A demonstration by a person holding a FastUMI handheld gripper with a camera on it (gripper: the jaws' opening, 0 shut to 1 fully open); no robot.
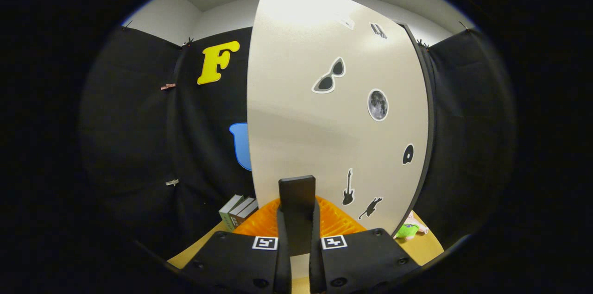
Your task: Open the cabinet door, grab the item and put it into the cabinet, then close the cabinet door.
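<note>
Fingers sit pressed together against the cabinet door, holding nothing. Likely the door step: opening or closing, I cannot tell which. Next, keep contact and swing it.

One cabinet door, six stickers on it; two books; one orange basket; one green toy.

Gripper view: rode on the gripper, looking forward along its fingers.
Facing: the pale cabinet door, seen close and from low.
Backdrop: booth wall behind, wooden table below.
</note>
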